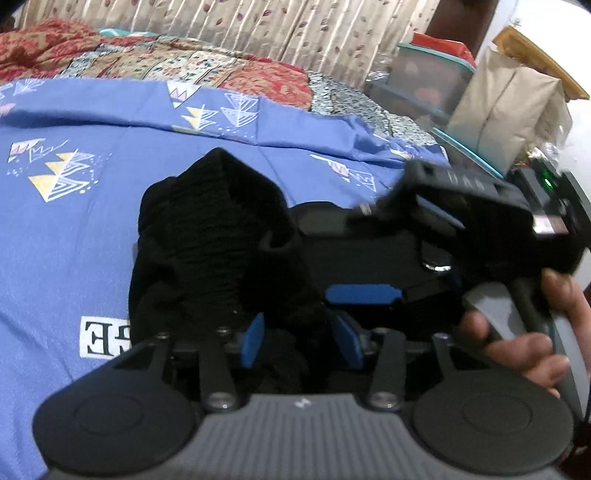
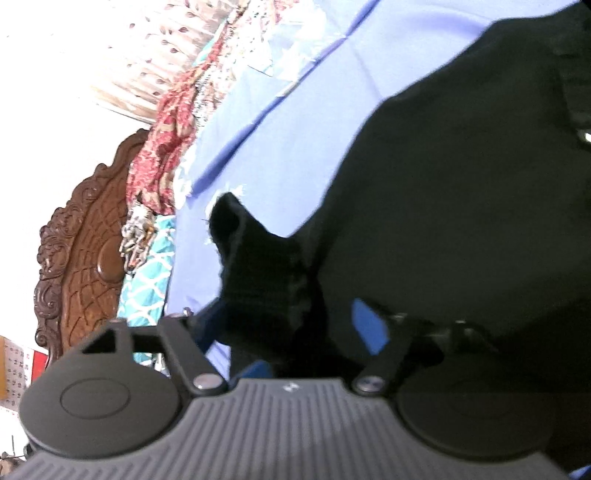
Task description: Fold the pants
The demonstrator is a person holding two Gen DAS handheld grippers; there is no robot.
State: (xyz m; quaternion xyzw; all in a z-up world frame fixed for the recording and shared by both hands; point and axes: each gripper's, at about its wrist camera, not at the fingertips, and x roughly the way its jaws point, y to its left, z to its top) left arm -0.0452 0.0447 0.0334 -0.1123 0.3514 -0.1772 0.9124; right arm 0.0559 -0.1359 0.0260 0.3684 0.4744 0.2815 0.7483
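The pants (image 1: 207, 251) are black and bunched above a blue printed bedsheet (image 1: 66, 229). My left gripper (image 1: 299, 341) is shut on a fold of the pants between its blue pads. The other hand-held gripper (image 1: 461, 229), held by a hand, sits just right of it in the left wrist view. In the right wrist view my right gripper (image 2: 295, 332) is shut on a bunch of the pants (image 2: 443, 192), which spread up and to the right over the sheet (image 2: 266, 147). The camera there is strongly tilted.
A patterned red quilt (image 1: 155, 62) lies at the bed's far side before a curtain (image 1: 280, 26). Plastic bins (image 1: 428, 74) and a paper bag (image 1: 506, 107) stand at the right. A carved wooden headboard (image 2: 85, 251) shows in the right wrist view.
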